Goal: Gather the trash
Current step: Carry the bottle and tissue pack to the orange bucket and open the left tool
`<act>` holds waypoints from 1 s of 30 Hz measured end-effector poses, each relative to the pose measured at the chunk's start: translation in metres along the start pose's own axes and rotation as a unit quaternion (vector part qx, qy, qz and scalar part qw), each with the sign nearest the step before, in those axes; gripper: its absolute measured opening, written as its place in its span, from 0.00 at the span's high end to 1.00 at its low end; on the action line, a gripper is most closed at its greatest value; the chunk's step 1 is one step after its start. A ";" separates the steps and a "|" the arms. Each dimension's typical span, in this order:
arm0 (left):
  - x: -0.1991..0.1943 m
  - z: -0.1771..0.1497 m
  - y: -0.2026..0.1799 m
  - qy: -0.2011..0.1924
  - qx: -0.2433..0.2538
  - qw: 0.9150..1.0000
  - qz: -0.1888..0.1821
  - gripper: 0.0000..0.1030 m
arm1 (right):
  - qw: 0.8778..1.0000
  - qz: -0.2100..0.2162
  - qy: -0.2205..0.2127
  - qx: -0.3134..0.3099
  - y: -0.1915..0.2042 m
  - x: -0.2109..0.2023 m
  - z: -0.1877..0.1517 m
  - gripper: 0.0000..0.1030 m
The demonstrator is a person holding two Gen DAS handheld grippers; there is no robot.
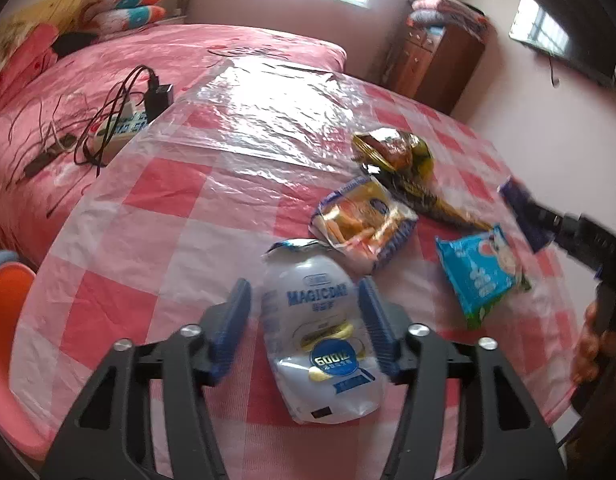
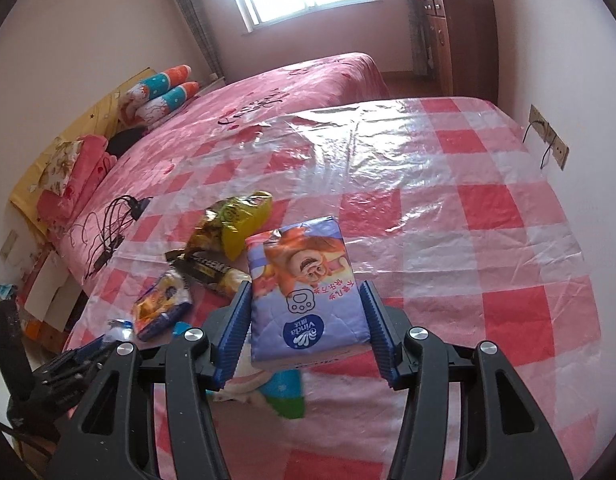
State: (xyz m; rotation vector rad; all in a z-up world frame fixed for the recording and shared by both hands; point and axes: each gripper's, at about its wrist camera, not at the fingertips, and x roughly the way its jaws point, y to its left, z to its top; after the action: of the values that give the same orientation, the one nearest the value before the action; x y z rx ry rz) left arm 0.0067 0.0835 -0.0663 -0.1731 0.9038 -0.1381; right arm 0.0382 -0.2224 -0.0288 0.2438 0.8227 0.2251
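A white MAGICDAY bag point(image 1: 320, 340) lies flat on the checked table point(image 1: 156, 248) between the fingers of my left gripper point(image 1: 304, 284). The jaws are open, and the left pad point(image 1: 232, 328) stands clear of the bag. My right gripper point(image 2: 305, 290) is shut on a purple Vinda tissue pack point(image 2: 304, 280), held a little above the table. In the left wrist view that pack point(image 1: 522, 208) hangs at the right edge. Loose on the table are an orange snack wrapper point(image 1: 364, 220), a gold wrapper point(image 1: 392, 152), a dark bar wrapper point(image 1: 420, 196) and a blue wrapper point(image 1: 480, 272).
A pink bed point(image 1: 128, 60) borders the table's far left side, with a power strip and tangled cables point(image 1: 116, 124) on it. An orange chair point(image 1: 4, 320) stands at the near left. A wooden cabinet point(image 1: 436, 64) and a wall TV point(image 1: 568, 40) are behind.
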 end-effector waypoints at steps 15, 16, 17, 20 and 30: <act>0.002 -0.014 -0.023 0.000 0.098 0.994 0.057 0.43 | 0.999 0.008 0.013 -0.035 0.046 -0.016 -0.010 0.47; 0.001 -0.014 -0.022 0.000 0.096 0.994 0.053 0.43 | 0.999 0.009 0.015 -0.036 0.048 -0.016 -0.010 0.47; 0.000 -0.014 -0.022 -0.001 0.094 0.994 0.050 0.43 | 0.999 0.011 0.017 -0.035 0.051 -0.015 -0.011 0.47; -0.003 -0.015 -0.018 -0.006 0.087 0.995 0.042 0.43 | 0.999 0.022 0.026 -0.033 0.057 -0.013 -0.014 0.47; -0.022 -0.013 0.029 -0.015 0.004 1.000 -0.008 0.43 | 0.996 0.066 0.048 -0.048 0.091 -0.003 -0.019 0.47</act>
State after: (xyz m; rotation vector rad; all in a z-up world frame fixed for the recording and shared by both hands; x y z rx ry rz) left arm -0.0158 0.1145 -0.0638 -0.1750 0.8728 -0.1534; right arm 0.0127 -0.1347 -0.0113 0.1982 0.8901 0.4017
